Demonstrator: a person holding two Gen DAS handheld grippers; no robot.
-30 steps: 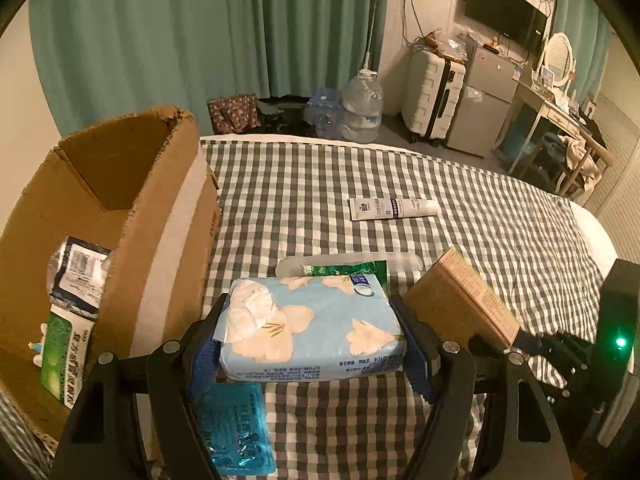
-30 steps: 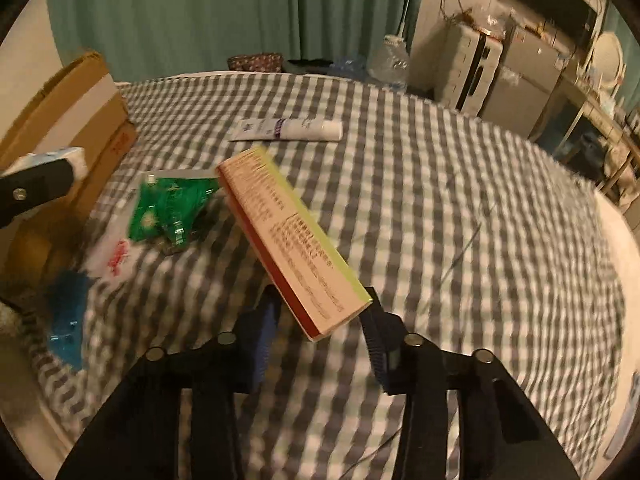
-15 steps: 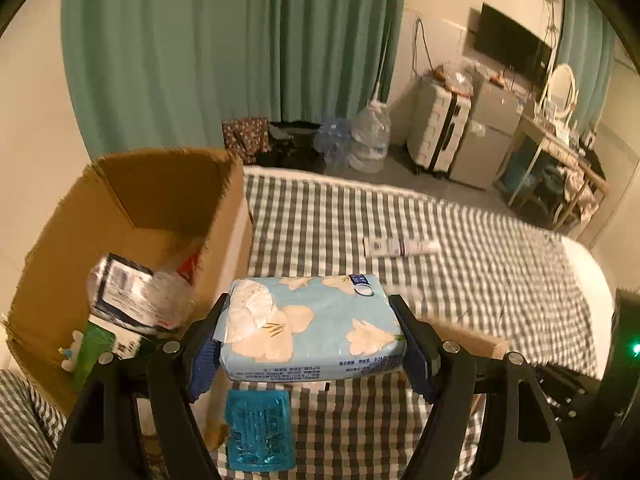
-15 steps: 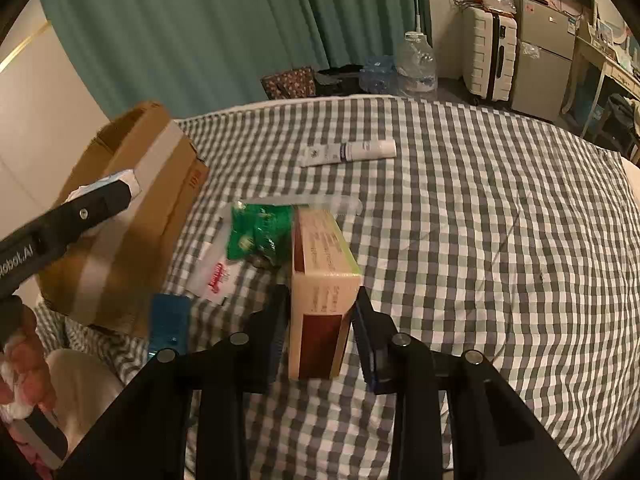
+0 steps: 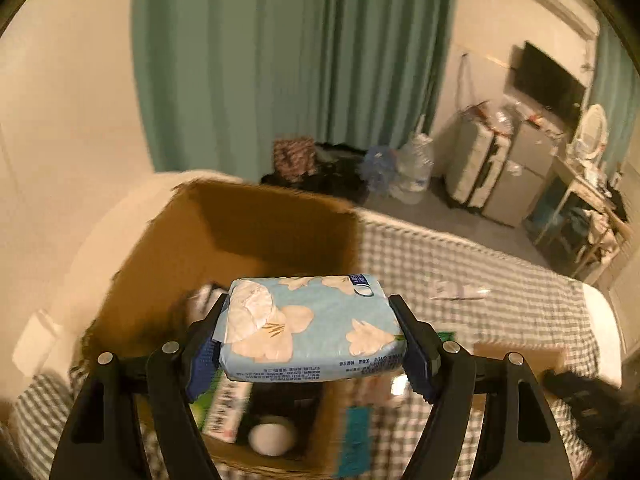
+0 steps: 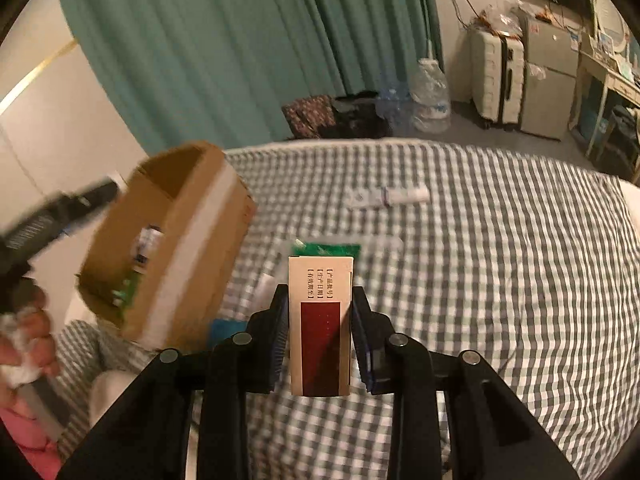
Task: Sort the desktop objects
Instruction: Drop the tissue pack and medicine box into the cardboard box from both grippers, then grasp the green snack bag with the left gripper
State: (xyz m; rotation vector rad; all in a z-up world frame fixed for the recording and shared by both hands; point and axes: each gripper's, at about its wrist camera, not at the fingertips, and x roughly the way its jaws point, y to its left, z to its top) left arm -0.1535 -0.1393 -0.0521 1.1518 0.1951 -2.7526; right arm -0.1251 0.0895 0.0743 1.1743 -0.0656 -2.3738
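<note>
Gripping a light-blue soft tissue pack printed with cream flowers side to side, the left hand-held gripper, raised above the open brown cardboard box. Inside the box, blurred: a green-and-white packet, a white round item, something dark further in. Just right of the box on the grey-and-white checked bed cover, a teal blister pack, smeared by motion. Further off on the cover, a white tube, lying flat.

Clamped between the pads of the right hand-held gripper, a tall beige carton with a dark-red panel and printed characters, upright, end face toward the lens, lifted clear of the bed. Behind it on the checks, a green foil sachet beside clear wrapping. Beyond that, the white tube, well apart from the box. To the left, the cardboard box with a pale tape stripe down its side, tilted in the fisheye, packets visible within. At the far left edge, the left tool, dark and blurred, above the box's outer side; below it, fingers around the handle. In the background, teal curtains, a large water bottle, a pale suitcase.
</note>
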